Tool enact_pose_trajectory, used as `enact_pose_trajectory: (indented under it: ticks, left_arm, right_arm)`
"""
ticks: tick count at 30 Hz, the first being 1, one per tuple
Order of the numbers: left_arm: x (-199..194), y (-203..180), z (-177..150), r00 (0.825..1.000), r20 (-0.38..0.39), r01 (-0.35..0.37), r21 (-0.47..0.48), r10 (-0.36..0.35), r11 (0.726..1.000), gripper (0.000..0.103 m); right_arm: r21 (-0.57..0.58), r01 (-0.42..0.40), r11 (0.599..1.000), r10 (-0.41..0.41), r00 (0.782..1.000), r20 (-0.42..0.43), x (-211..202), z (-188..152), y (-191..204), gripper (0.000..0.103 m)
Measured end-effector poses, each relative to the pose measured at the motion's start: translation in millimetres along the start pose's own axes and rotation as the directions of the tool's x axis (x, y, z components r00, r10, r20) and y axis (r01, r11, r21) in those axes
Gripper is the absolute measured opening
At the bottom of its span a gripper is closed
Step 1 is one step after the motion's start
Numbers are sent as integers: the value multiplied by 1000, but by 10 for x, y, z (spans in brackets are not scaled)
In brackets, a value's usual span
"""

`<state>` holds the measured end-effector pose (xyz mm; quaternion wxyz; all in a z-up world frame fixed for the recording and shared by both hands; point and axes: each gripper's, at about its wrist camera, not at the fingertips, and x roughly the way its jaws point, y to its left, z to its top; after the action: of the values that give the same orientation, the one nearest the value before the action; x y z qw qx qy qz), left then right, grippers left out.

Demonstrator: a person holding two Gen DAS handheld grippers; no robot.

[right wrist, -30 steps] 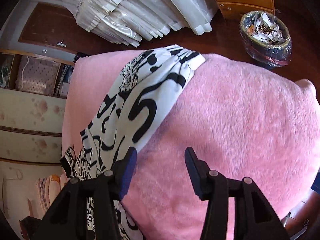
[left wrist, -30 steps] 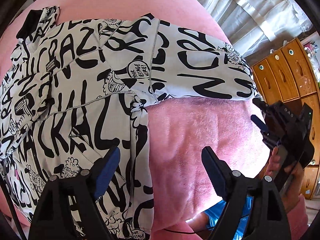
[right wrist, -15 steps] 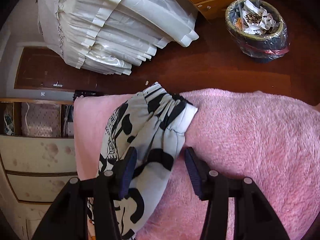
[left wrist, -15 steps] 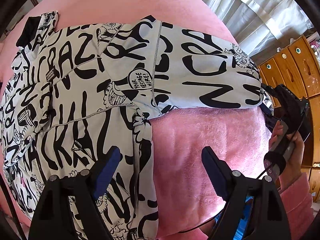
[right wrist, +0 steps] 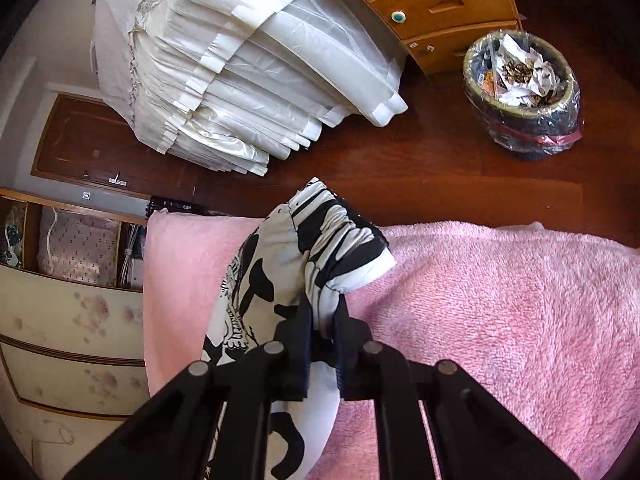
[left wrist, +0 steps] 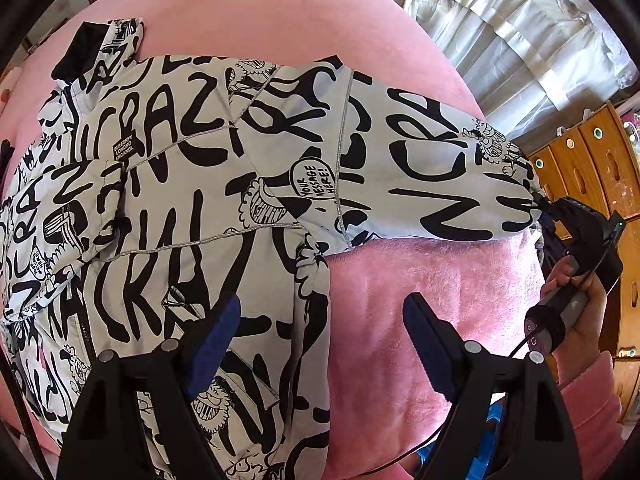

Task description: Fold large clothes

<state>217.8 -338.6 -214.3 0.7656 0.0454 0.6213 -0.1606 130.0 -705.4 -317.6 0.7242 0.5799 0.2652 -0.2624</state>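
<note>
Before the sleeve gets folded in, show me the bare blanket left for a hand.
Free: the pink blanket under the sleeve, right of the jacket body, where the open left tool hovers; also the strip above the collar. Crowded: the cuff, pinched by the right tool.

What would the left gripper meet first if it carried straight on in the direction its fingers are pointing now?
Probably the side edge of the printed jacket, where it meets the pink blanket. The left gripper is open and points at that boundary, below the sleeve; depth is unclear, so it could touch blanket first.
</note>
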Motion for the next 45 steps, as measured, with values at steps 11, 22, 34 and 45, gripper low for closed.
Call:
enact_pose_trajectory:
  ticks: [11, 22, 34, 45]
  left_arm:
    - [-586, 820, -141, 989, 147, -7, -94, 21, 996, 82]
    - [-1168, 2244, -355, 971, 234, -8, -182, 51, 983, 82]
    - [-1448, 3834, -516, 967, 245, -3, -262, 69, 965, 82]
    - [-1265, 4689, -797, 976, 214, 59, -427, 38, 902, 82]
  right_arm:
    - [-295, -146, 944, 180, 979, 91, -721, -373, 1222, 7]
    - [-504, -329, 798, 379, 925, -4, -1145, -1645, 2620, 7]
    - [-640, -367, 675, 336, 925, -175, -731, -3697, 3348, 7]
    - [-661, -305, 686, -11, 904, -428, 273, -5252, 2804, 7]
